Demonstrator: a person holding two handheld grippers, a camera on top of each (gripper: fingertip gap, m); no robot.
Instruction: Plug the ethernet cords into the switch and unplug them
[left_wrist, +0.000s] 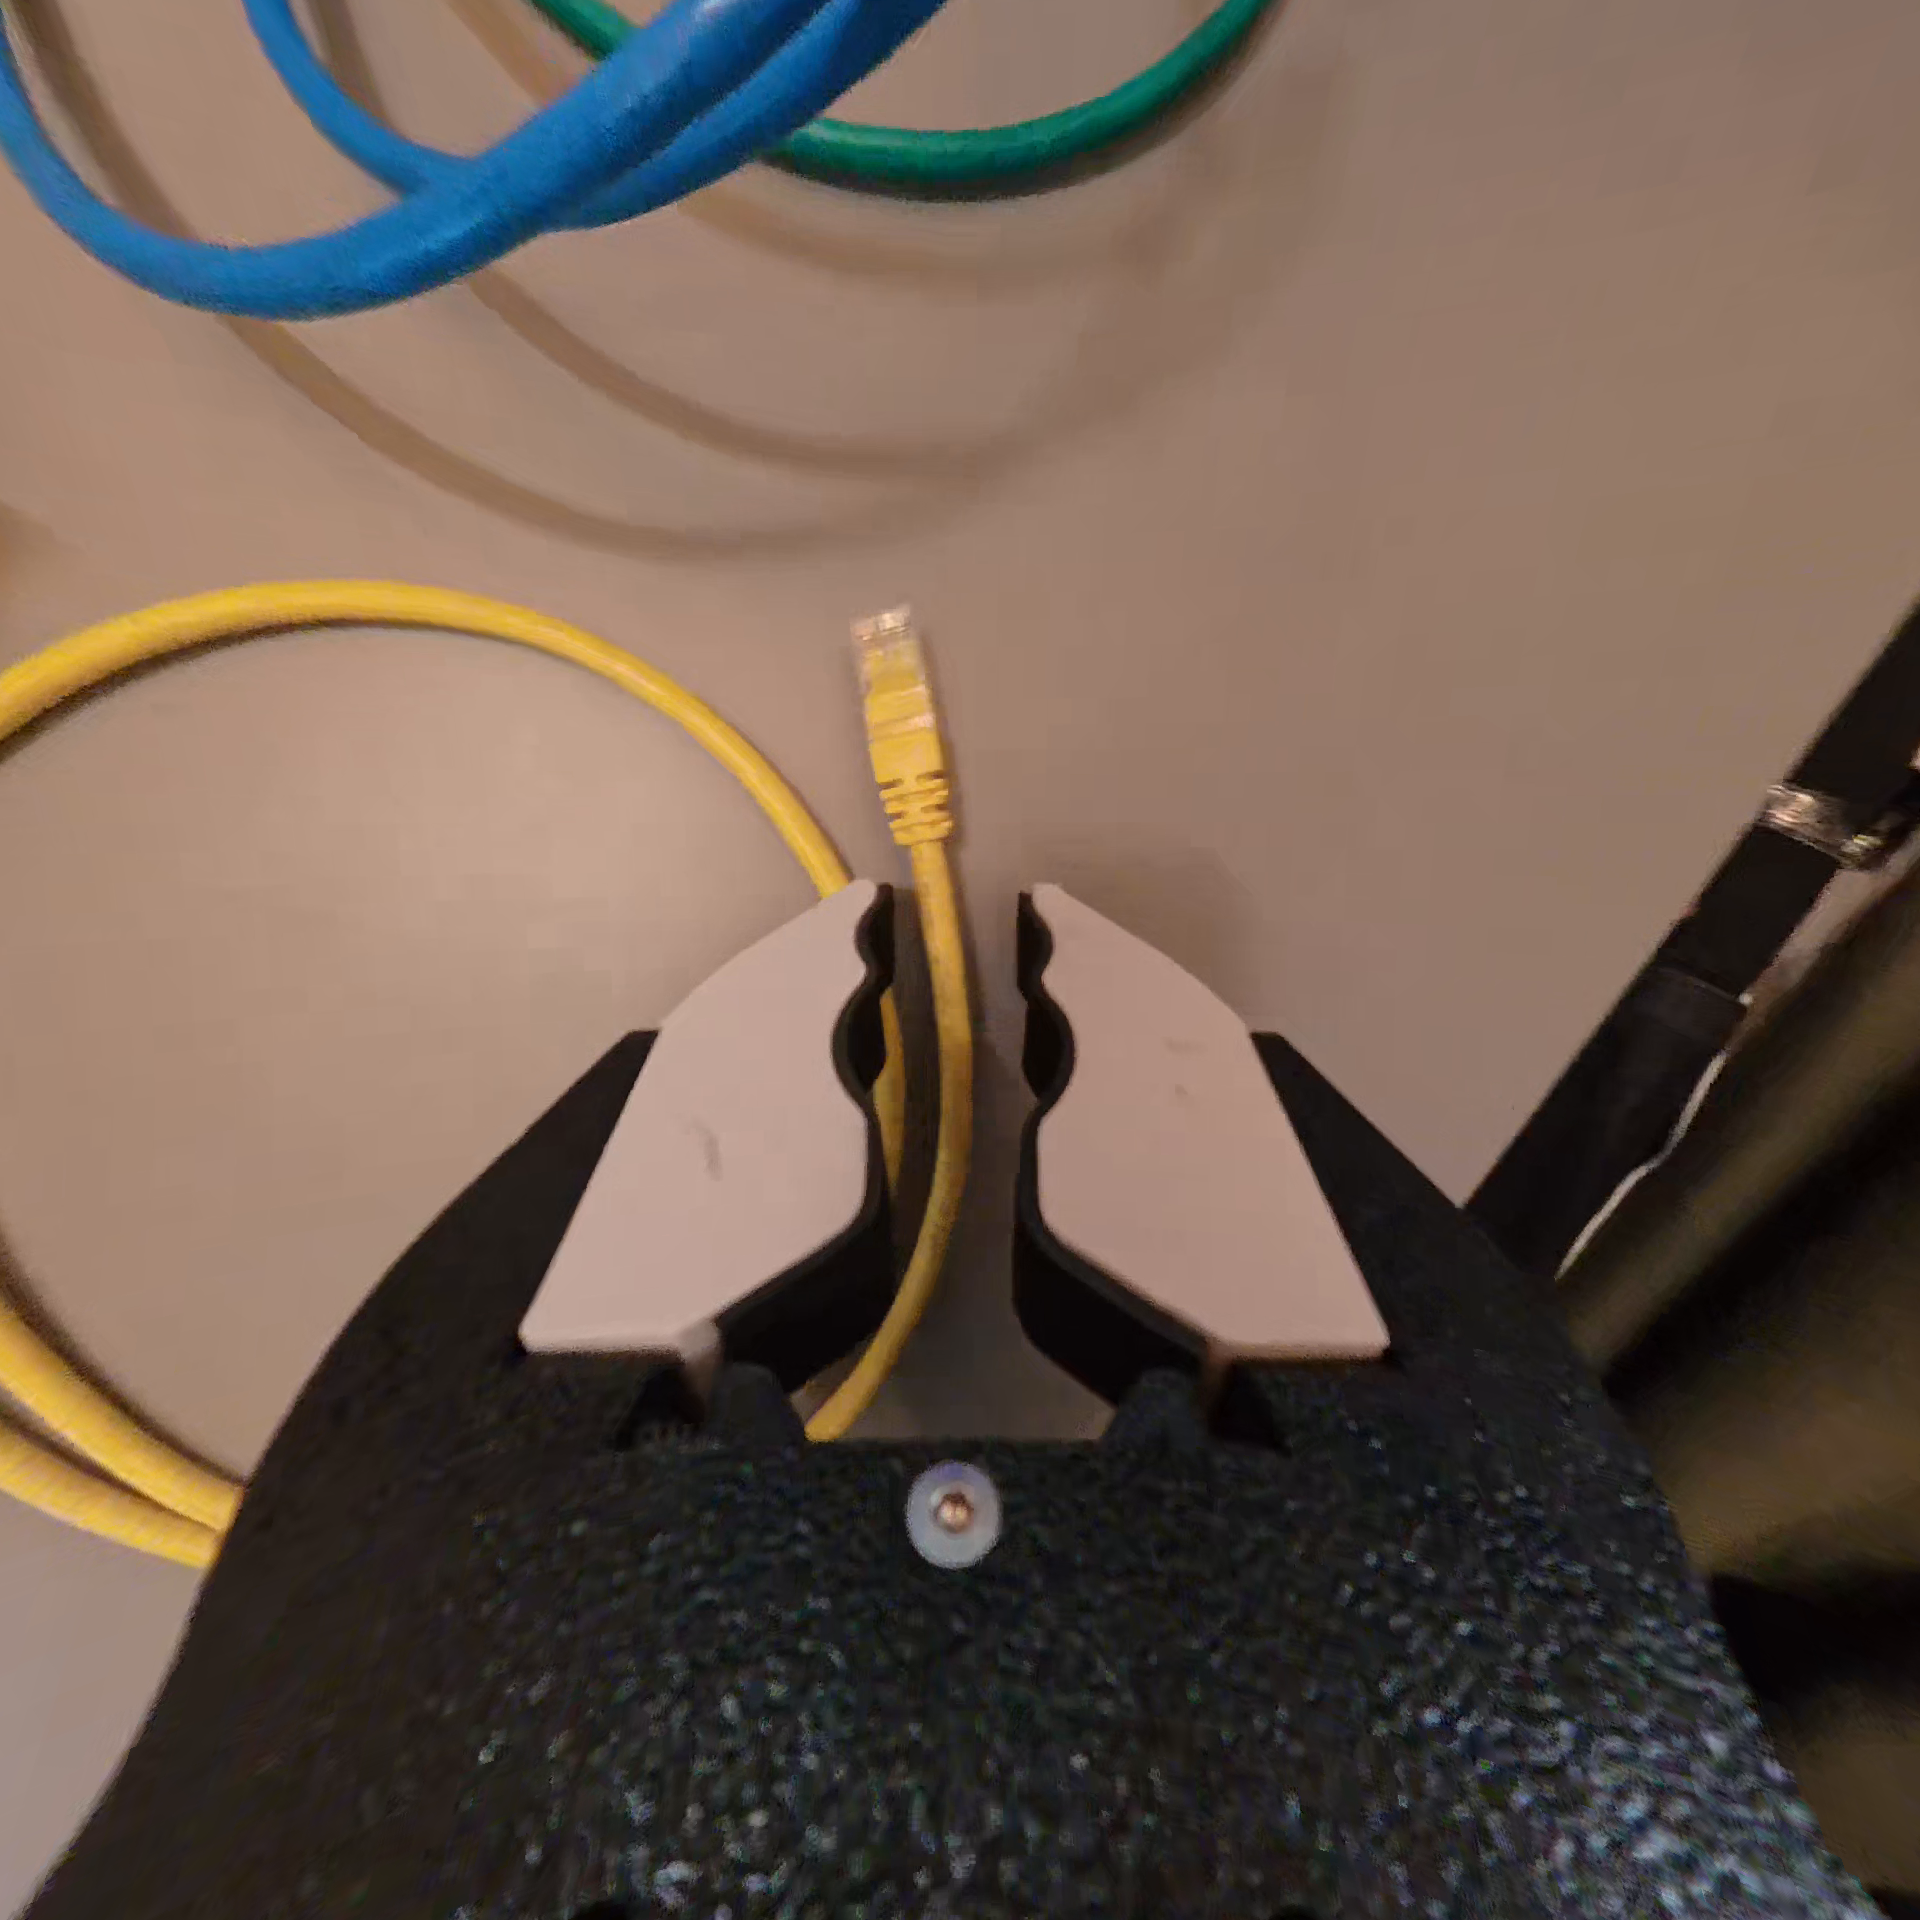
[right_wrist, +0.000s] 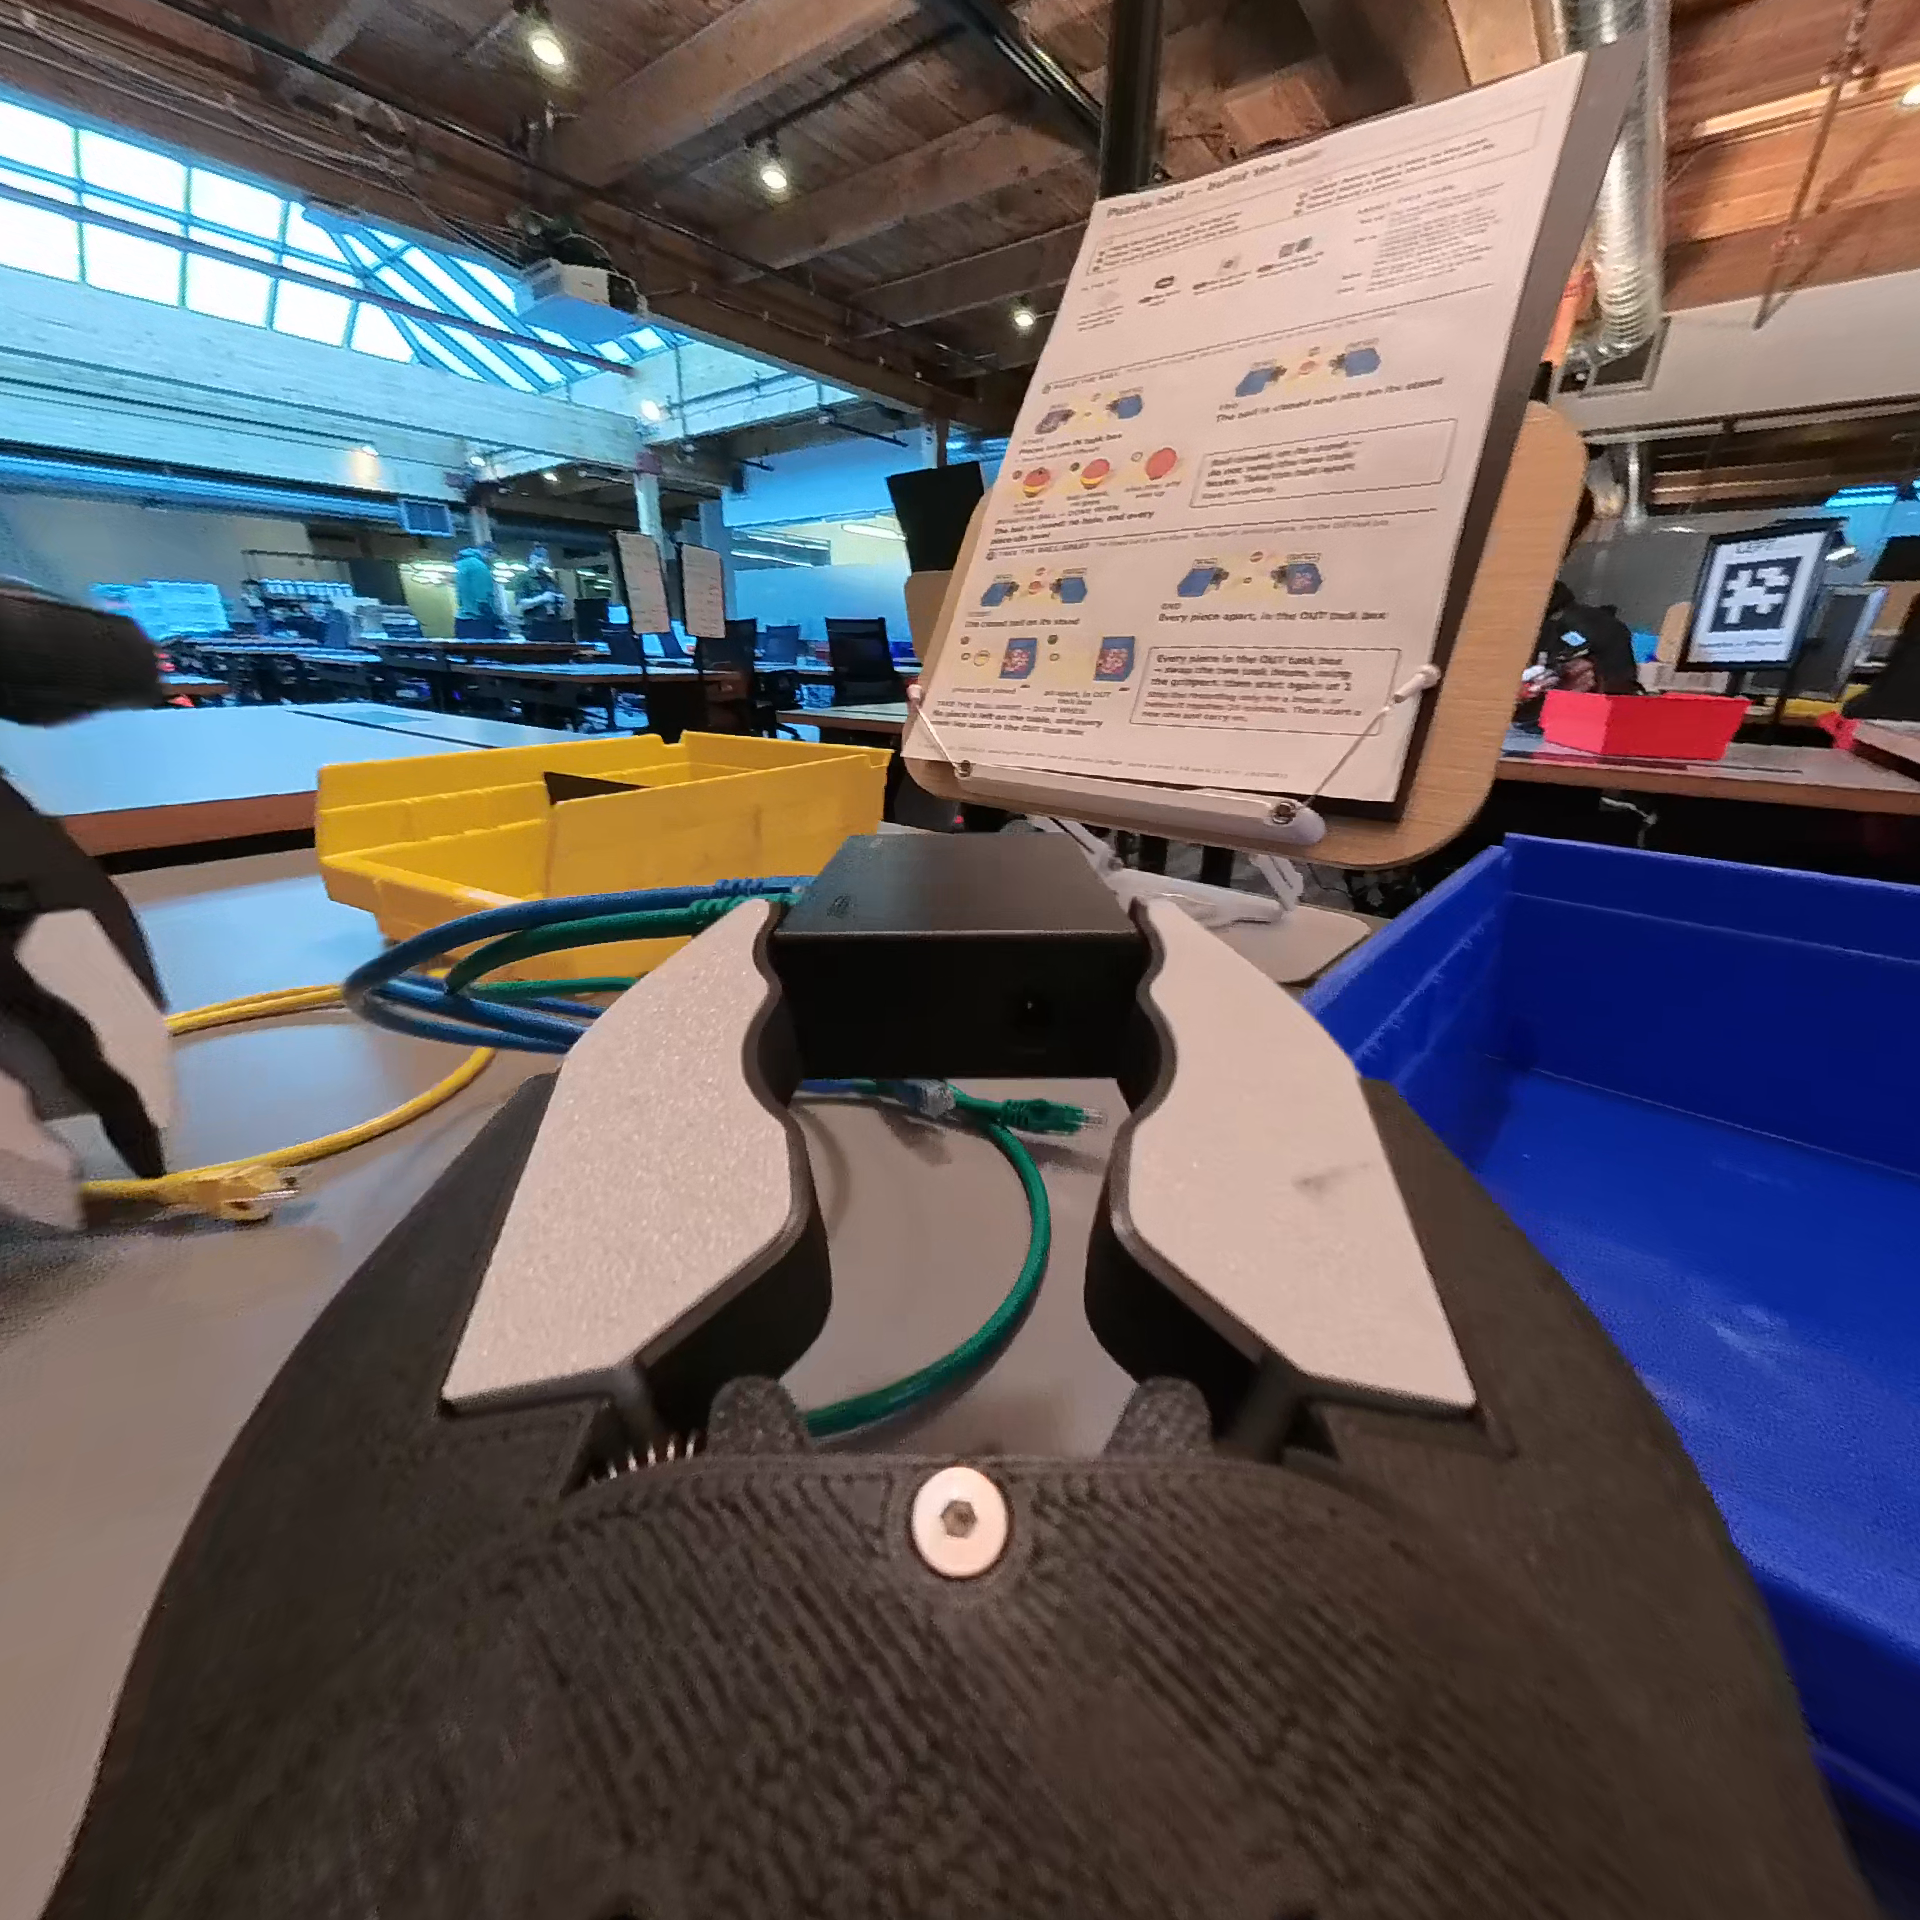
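Note:
In the left wrist view my left gripper (left_wrist: 954, 902) is open over the beige table. The yellow ethernet cord (left_wrist: 951, 1039) runs between its fingers without being pinched, close to the left one. The cord's plug (left_wrist: 900, 717) lies flat just ahead of the tips. In the right wrist view my right gripper (right_wrist: 956, 920) is closed on the two sides of the black switch (right_wrist: 956, 966). A green cord (right_wrist: 1023, 1247) and a blue cord (right_wrist: 457, 997) lie loose, with their plugs (right_wrist: 1039, 1117) under the switch's near edge. The left gripper (right_wrist: 83, 1049) also shows at the left edge, by the yellow plug (right_wrist: 234, 1190).
A yellow bin (right_wrist: 582, 831) stands behind the cords. A blue bin (right_wrist: 1662, 1091) stands close on the right. A tilted stand with a printed sheet (right_wrist: 1226, 468) is behind the switch. Blue (left_wrist: 416, 218) and green (left_wrist: 987, 145) cord loops lie ahead of the left gripper. A black frame (left_wrist: 1714, 935) is at right.

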